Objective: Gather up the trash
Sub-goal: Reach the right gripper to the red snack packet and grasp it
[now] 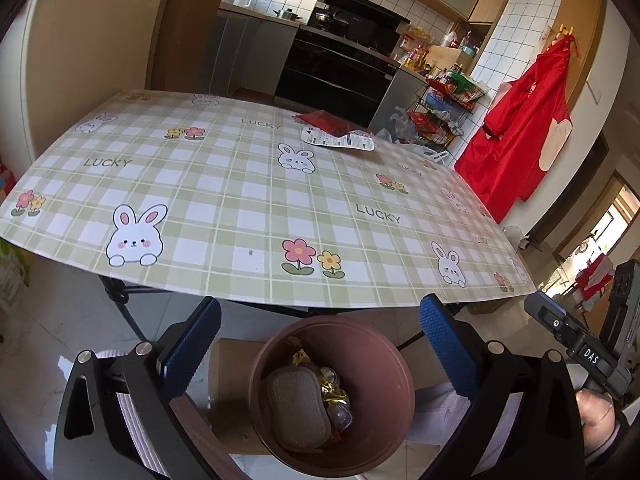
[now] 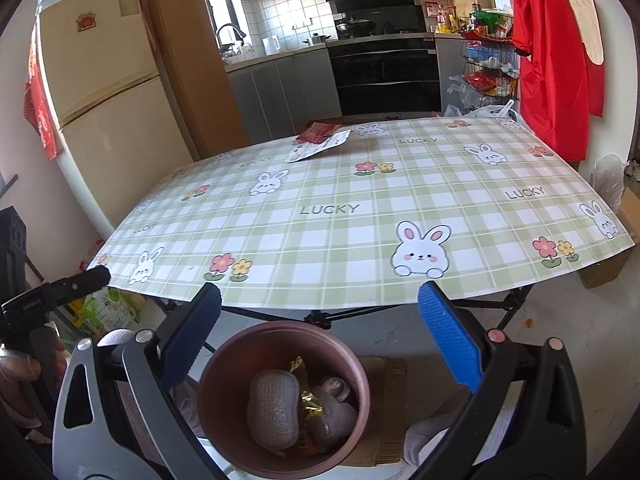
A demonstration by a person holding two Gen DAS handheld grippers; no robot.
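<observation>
Both grippers — left gripper [image 1: 320, 340], right gripper [image 2: 320, 332] — fingers apart, empty, above bin [image 1: 400, 364]. Wrappers [image 2: 318, 142] at desk [image 2: 360, 208] far edge, well ahead; neither hand clearly nearer.

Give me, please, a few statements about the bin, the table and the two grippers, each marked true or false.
1. Both grippers are open and hold nothing. True: the left gripper and the right gripper are both spread and empty.
2. The bin is empty. False: it holds a sponge and wrappers.
3. Wrappers lie at the table's far side. True.
4. The bin stands on the table. False: it sits below the near edge.
5. A blue apron hangs on the wall. False: the apron is red.
</observation>
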